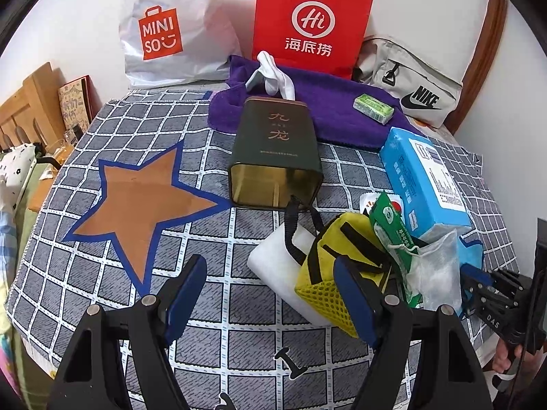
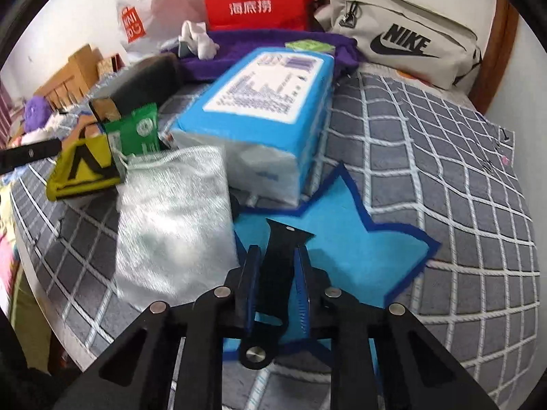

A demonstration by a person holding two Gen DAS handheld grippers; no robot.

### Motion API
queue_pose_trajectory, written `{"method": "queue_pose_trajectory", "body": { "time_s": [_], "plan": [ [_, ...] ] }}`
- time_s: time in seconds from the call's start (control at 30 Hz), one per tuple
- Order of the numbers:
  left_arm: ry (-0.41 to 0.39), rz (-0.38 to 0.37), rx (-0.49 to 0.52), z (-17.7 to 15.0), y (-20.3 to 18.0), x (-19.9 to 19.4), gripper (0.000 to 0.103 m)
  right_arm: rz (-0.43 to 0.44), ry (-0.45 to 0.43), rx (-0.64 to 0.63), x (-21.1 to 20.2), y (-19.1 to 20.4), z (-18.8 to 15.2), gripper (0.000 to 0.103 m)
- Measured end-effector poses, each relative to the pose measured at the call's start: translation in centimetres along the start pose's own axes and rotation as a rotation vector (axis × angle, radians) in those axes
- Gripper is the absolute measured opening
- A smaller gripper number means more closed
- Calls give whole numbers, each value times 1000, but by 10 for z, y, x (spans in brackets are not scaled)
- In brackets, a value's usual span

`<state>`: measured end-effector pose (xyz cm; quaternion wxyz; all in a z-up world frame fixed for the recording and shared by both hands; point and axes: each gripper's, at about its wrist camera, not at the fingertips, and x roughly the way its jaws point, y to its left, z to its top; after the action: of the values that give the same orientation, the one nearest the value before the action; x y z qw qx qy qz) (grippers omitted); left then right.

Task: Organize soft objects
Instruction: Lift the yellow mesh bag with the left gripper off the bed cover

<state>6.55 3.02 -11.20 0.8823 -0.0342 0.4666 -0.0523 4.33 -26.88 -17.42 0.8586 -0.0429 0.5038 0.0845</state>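
White walls (image 1: 85,17) meet at the far corner behind the bed (image 1: 218,307) — its cover a grey-and-white grid. A wooden headboard (image 1: 495,51) curves along the right edge — slatted wooden furniture (image 1: 20,109) stands left.

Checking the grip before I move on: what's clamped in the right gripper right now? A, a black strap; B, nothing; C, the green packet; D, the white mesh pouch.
A: in the right wrist view the right gripper has its blue pads closed on a black strap, above the light blue star patch.
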Motion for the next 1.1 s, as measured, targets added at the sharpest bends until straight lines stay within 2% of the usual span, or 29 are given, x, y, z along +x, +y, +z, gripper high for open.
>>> {"method": "queue_pose_trajectory", "body": {
  "time_s": [0.03, 0.1, 0.17, 0.2, 0.27, 0.33, 0.37, 0.4, 0.6, 0.77, 0.8, 0.83, 0.93, 1.0, 1.1],
  "plan": [
    [-2, -3, -4, 0, 1, 0, 75, -13, 14, 6, 0, -1, -3, 27],
    [-1, -5, -11, 0, 3, 0, 75, -8, 20, 30, -2, -3, -8, 45],
    [0, -8, -11, -1, 4, 1, 75, 6, 24, 59, -2, -1, -13, 56],
    [0, -9, -11, -1, 4, 1, 75, -3, 11, 59, -1, 2, -15, 57],
    [-3, -16, -11, -2, 4, 0, 75, -15, -33, 53, 1, 5, -16, 54],
    [-6, -24, -7, -3, 3, -1, 75, -9, -56, 70, 2, 2, -15, 42],
    [-9, -28, -3, -3, 3, -2, 75, -11, -61, 78, 1, 0, -15, 27],
    [-11, -32, 2, -3, 2, -3, 75, -4, -63, 86, 1, -3, -14, 21],
    [7, -76, 15, -4, -8, 2, 75, 2, -79, 68, 0, -2, -12, 21],
    [32, -61, 48, -5, -23, 18, 74, 42, -88, 94, -5, -9, -11, 21],
    [33, -53, 61, -6, -26, 22, 63, 40, -88, 93, -6, -9, -11, 21],
    [37, -45, 73, -8, -27, 25, 58, 42, -89, 93, -7, -10, -10, 21],
    [26, -28, 77, -8, -27, 28, 53, 48, -91, 90, -8, -9, -9, 21],
    [17, -32, 66, -7, -22, 26, 41, 52, -91, 82, -8, -7, -8, 21],
    [17, -57, 48, -5, -13, 22, 34, 61, -93, 77, -10, -5, -7, 21]
  ]
}}
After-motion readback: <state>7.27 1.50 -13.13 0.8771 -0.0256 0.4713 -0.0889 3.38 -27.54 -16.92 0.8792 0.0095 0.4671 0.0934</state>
